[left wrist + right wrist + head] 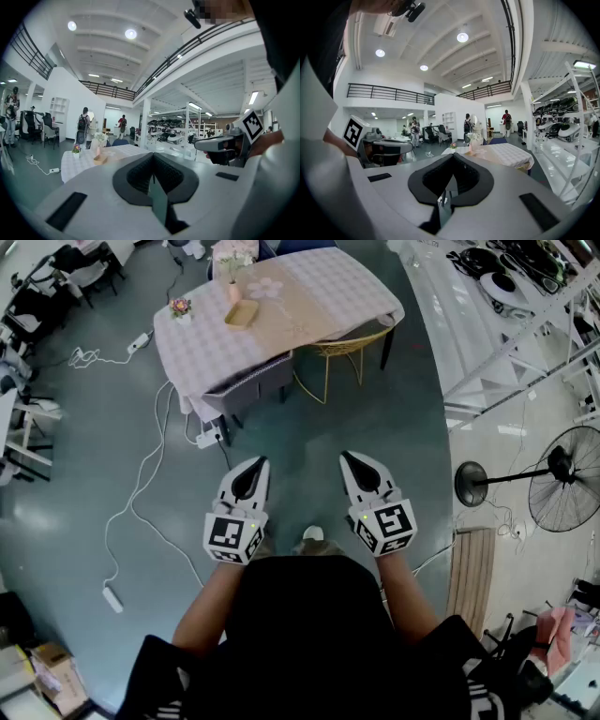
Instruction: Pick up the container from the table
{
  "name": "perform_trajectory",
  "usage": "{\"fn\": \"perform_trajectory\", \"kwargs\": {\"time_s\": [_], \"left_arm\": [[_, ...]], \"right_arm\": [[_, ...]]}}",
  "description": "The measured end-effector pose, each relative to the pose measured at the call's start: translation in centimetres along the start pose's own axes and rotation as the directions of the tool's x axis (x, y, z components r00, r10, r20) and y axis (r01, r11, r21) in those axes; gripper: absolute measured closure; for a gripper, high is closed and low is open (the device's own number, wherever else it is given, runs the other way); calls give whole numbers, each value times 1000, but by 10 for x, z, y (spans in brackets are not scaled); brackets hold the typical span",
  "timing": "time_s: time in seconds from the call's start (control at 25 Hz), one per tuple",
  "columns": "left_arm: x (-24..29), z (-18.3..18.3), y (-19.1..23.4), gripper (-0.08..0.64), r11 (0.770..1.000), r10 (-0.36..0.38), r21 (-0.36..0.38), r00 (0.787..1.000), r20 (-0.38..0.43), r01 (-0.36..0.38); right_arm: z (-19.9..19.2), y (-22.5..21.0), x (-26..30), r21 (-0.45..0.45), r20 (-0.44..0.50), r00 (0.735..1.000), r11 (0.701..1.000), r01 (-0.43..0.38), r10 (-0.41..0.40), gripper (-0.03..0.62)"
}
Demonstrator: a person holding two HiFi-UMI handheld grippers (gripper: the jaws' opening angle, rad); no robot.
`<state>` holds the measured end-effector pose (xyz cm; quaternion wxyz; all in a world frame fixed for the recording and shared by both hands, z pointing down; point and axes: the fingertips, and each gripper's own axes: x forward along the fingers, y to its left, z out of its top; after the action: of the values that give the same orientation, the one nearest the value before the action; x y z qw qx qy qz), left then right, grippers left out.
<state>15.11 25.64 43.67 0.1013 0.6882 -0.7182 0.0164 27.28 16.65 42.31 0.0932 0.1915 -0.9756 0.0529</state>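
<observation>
Head view: container (pixel 241 314) on table (pixel 328 287) | gripper views alone: left tongs (pixel 153 161), right tongs (pixel 452 161) closed, empty

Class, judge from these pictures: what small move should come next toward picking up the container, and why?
Probably a step toward the table: the tan container lies there, far beyond the left gripper and right gripper, both with jaws shut and empty.

Open floor (pixel 309 442) runs straight ahead to the table (pixel 319 287). The table's near edge is blocked: yellow chair (pixel 342 352) on the right, grey chair (pixel 248 385) tucked in beside it. A corded power strip (pixel 112 599) lies on the left (floor level only). Shelving (pixel 506 334) and a fan (pixel 565 479) close off the right side.
</observation>
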Motion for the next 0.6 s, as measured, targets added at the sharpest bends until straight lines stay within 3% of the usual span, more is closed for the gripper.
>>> {"fn": "perform_trajectory", "kwargs": {"time_s": [0.16,0.44,0.6], "left_arm": [[-11,2,0,555,1000,14,-3,1000,12,-14],[-13,1,-10,555,1000,25,-15,999,36,-24],[-11,-2,-14,552,1000,8,-24,999,44,-7]], "right_arm": [[1,4,-5,-8,5,1000,1000,4,-4,594],[-3,-9,-15,52,18,1000,999,-8,7,594],[-1,-21,-22,31,32,998,998,50,-51,590]]}}
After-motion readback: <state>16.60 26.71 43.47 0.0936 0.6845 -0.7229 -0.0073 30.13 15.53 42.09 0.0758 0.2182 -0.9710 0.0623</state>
